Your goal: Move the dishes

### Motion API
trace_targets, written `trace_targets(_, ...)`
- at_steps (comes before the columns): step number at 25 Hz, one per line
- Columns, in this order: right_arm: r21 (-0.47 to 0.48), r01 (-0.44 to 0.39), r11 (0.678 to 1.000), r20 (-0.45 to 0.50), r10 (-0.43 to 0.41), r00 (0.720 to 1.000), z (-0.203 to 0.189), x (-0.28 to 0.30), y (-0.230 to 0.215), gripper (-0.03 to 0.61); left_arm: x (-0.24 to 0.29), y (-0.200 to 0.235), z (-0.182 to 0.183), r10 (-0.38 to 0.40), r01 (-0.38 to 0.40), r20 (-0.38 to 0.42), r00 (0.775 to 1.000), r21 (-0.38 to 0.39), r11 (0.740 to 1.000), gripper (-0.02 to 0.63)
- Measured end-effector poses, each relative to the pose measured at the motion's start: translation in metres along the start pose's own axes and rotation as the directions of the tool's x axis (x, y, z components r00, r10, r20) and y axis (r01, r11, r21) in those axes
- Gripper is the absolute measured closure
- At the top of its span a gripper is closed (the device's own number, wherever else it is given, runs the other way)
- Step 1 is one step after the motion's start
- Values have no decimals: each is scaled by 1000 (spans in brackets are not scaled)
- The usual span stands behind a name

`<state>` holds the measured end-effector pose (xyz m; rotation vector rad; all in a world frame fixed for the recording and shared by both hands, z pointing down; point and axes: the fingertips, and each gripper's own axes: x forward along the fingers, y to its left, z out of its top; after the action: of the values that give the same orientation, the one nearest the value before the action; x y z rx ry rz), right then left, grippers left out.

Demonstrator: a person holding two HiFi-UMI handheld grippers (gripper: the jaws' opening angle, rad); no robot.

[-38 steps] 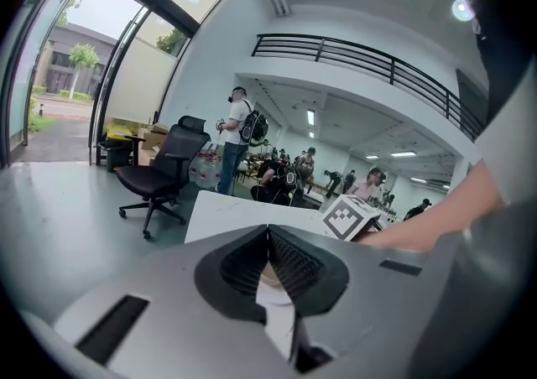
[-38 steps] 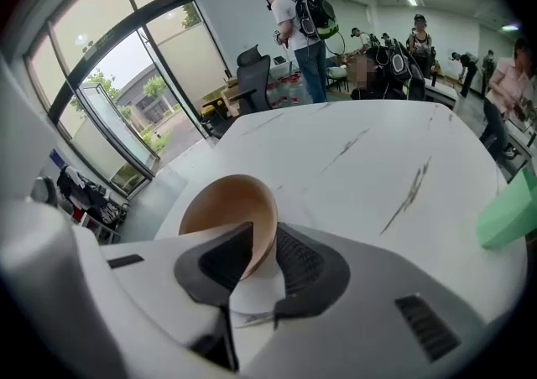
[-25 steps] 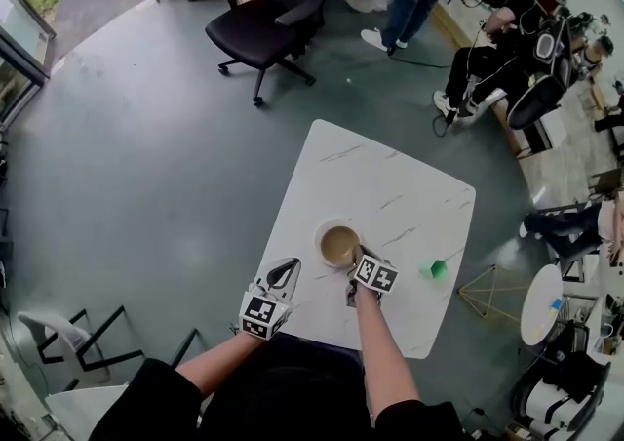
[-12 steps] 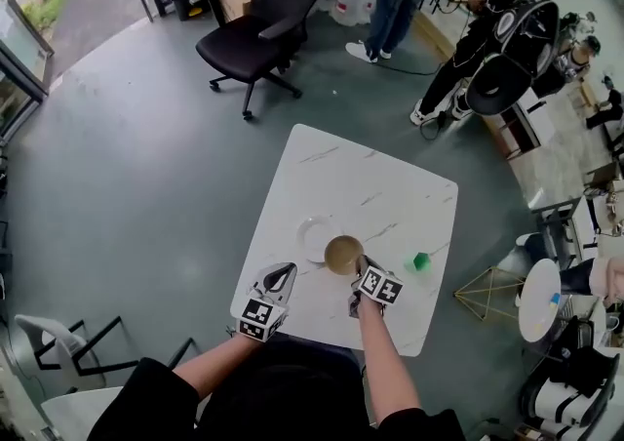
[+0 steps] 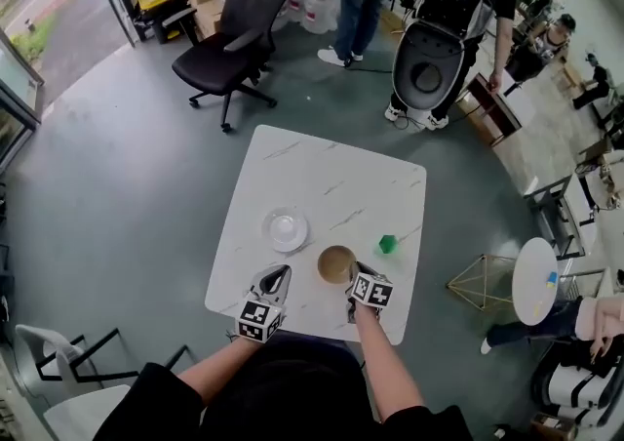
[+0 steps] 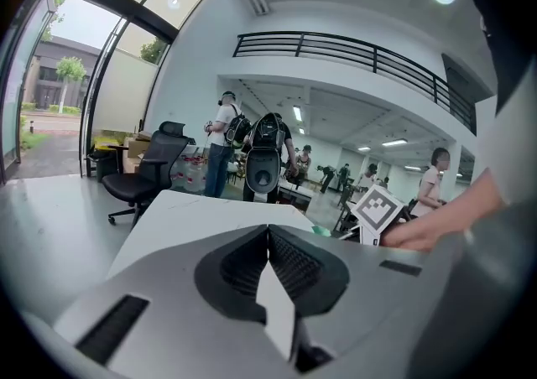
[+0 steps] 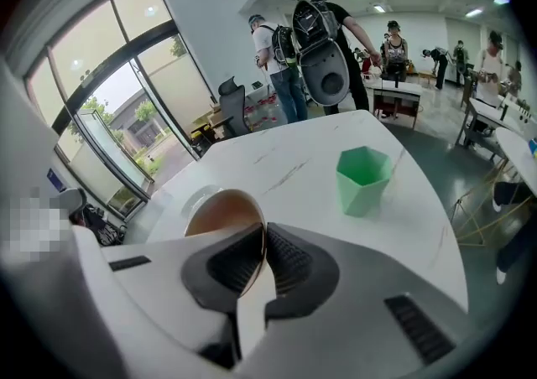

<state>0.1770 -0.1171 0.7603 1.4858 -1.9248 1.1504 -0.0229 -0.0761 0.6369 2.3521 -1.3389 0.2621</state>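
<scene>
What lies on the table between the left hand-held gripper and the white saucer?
Nothing. In the head view, only a bare stretch of the marble table separates the left hand-held gripper from the white saucer.

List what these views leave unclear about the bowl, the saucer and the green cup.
Bowl base: right gripper view, hidden by the right gripper's body; whether it touches the table cannot be told.
Saucer: same view, mostly behind the bowl.
Green cup: left gripper view, only a sliver above the left gripper.
</scene>
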Motion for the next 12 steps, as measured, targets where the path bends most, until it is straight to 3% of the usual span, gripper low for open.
trace_targets(12,86,7,996,-27,-5,1000,-27,-27,-108,548,31,-80,-15,39,-39,-26,999,4,999,597)
